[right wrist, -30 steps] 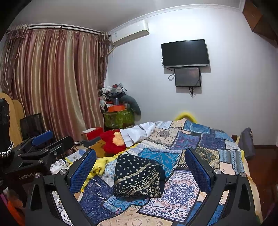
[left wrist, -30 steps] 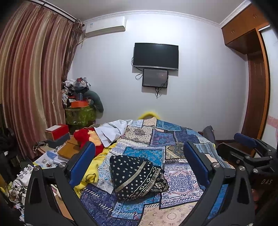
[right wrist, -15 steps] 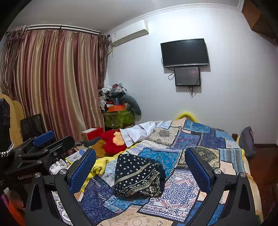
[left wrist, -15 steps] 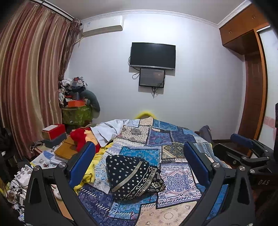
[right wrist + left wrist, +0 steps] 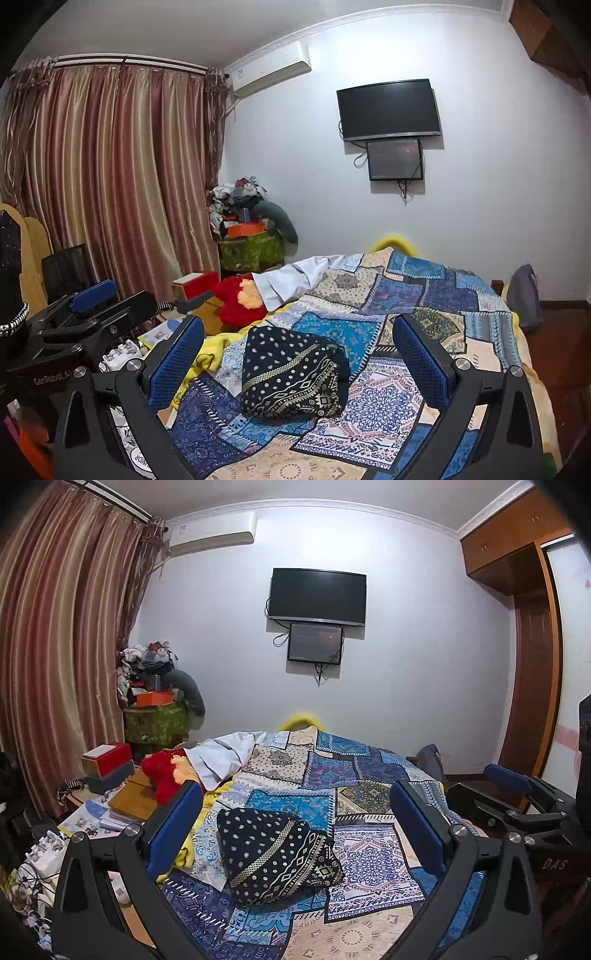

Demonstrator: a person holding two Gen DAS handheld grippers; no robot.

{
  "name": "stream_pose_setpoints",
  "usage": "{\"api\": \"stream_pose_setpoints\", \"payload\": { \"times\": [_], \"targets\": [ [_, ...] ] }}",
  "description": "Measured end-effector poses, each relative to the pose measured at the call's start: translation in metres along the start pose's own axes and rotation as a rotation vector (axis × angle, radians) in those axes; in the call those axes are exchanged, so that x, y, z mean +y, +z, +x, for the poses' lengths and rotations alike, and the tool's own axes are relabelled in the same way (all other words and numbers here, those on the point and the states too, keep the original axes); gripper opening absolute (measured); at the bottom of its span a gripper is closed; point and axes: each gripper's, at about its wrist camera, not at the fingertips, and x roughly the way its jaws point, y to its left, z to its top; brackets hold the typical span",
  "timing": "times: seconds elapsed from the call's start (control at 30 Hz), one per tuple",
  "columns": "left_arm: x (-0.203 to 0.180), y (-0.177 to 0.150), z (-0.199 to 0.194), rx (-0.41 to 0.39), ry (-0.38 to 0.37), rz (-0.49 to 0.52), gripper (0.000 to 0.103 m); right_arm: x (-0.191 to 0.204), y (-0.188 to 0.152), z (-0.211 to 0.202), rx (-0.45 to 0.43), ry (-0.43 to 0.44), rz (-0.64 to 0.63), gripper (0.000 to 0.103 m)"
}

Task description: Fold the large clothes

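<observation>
A dark navy garment with white dots and geometric bands (image 5: 275, 853) (image 5: 293, 373) lies folded into a compact bundle on the patchwork bedspread (image 5: 365, 864) (image 5: 373, 402). My left gripper (image 5: 295, 819) hovers above the near part of the bed, open and empty, with the bundle between its blue pads (image 5: 173, 827). My right gripper (image 5: 297, 350) is open and empty too, held back from the bundle. Each gripper shows in the other's view: the right one (image 5: 517, 805) at the right edge, the left one (image 5: 85, 317) at the left.
A white cloth (image 5: 225, 753) and a red plush toy (image 5: 162, 775) lie at the bed's far left. Boxes, books and clutter (image 5: 110, 801) fill the floor beside the bed by the curtain (image 5: 55, 664). A wardrobe (image 5: 532, 664) stands at the right, a TV (image 5: 317, 594) on the far wall.
Both grippers stay open and empty. The left wrist view has drifted slightly, so the bundle sits a little further left and the room a little lower. The right view is almost unchanged.
</observation>
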Motion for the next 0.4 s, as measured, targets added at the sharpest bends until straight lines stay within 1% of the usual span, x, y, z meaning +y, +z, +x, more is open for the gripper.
{"api": "stream_pose_setpoints", "payload": {
  "times": [0.2, 0.27, 0.4],
  "targets": [
    [0.0010, 0.0007, -0.0004, 0.003, -0.008, 0.001, 0.102, 0.0007, 0.0001, 0.0002, 0.000, -0.001, 0.002, 0.102],
    [0.0022, 0.0012, 0.0011, 0.013, -0.024, 0.002, 0.102, 0.0011, 0.0002, 0.0010, 0.000, -0.004, 0.004, 0.102],
    [0.0063, 0.0021, 0.0029, 0.018, -0.025, 0.004, 0.102, 0.0010, 0.0004, 0.0008, 0.000, -0.003, 0.005, 0.102]
  ]
}}
